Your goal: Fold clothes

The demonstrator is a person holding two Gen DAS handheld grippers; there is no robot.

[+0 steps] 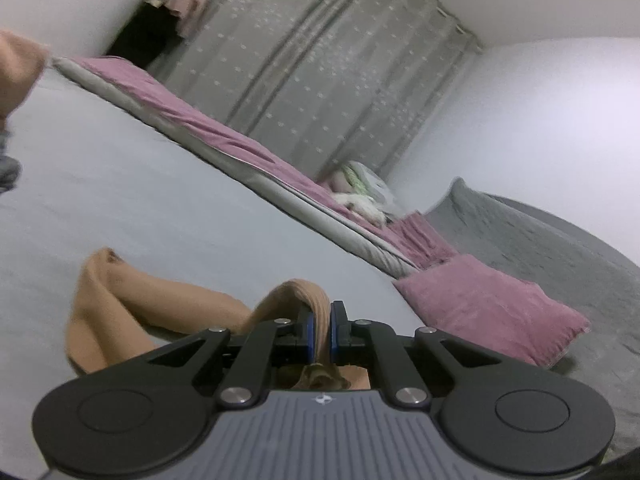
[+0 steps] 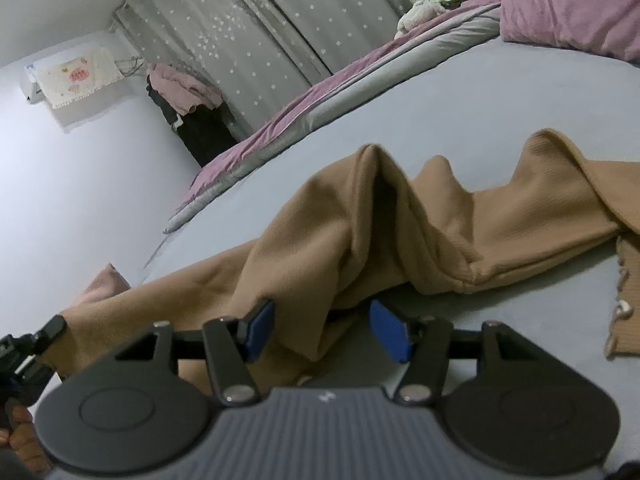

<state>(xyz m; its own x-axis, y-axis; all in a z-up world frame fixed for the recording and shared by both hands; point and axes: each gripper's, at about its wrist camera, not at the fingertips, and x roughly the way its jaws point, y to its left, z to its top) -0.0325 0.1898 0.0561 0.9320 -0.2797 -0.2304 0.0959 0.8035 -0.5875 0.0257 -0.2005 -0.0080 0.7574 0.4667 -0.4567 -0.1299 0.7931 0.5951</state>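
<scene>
My left gripper (image 1: 320,330) is clenched on a fold of the tan ribbed knit garment (image 1: 100,312), which lies rumpled in ridges across the pale grey bed sheet (image 2: 460,112); my right gripper (image 2: 322,330) gapes wide over it.

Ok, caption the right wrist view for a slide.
Open right claw poised over a rumpled tan garment on the bed.

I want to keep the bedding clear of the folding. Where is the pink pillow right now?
In the left wrist view the pink pillow lies at the right, on the bed beyond the tan garment; in the right wrist view it sits top right.
</scene>
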